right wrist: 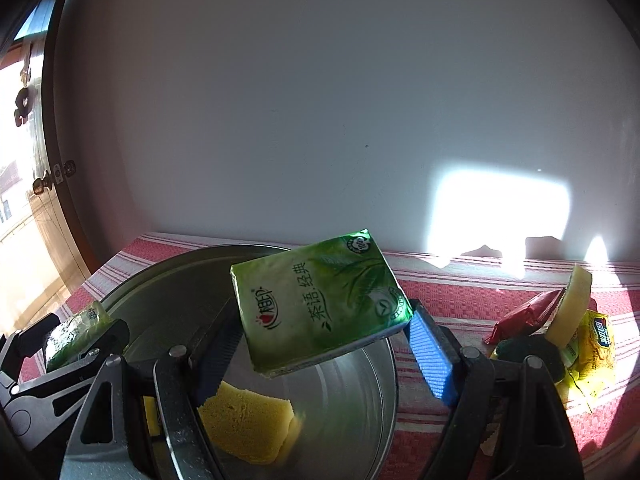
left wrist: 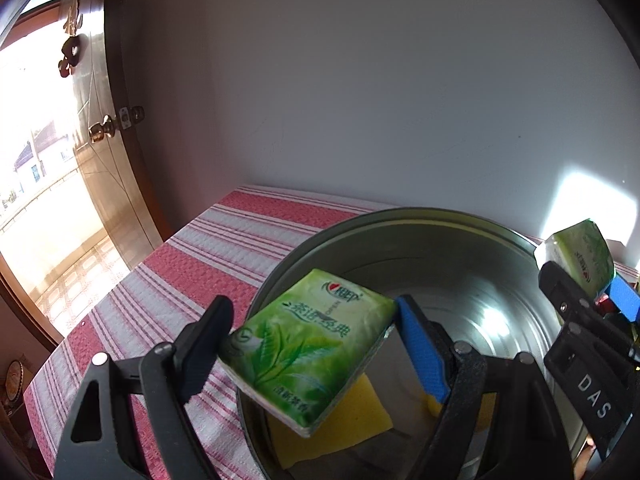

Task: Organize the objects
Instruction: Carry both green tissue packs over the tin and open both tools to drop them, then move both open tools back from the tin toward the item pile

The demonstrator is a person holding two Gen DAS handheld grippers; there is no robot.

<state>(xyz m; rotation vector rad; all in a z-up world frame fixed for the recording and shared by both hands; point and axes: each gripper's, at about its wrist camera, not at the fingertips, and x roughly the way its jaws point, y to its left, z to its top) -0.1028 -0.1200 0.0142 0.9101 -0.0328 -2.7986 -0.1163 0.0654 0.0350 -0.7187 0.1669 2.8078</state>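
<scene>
My left gripper (left wrist: 312, 336) is shut on a green tissue pack (left wrist: 308, 348) and holds it tilted above the near rim of a round metal basin (left wrist: 400, 224). My right gripper (right wrist: 324, 332) is shut on a second green tissue pack (right wrist: 320, 304) and holds it over the same basin (right wrist: 168, 272). Each gripper shows in the other's view with its pack: the right one (left wrist: 580, 280) at the basin's far right, the left one (right wrist: 76, 336) at its left. A yellow sponge (right wrist: 248, 424) lies inside the basin; it also shows in the left wrist view (left wrist: 344, 420).
The basin stands on a red and white striped cloth (left wrist: 192, 264) against a white wall. To its right lie a red packet (right wrist: 524, 316), a yellow-and-green sponge (right wrist: 572, 308) and a yellow packet (right wrist: 596, 348). A wooden door (left wrist: 100, 152) is at the left.
</scene>
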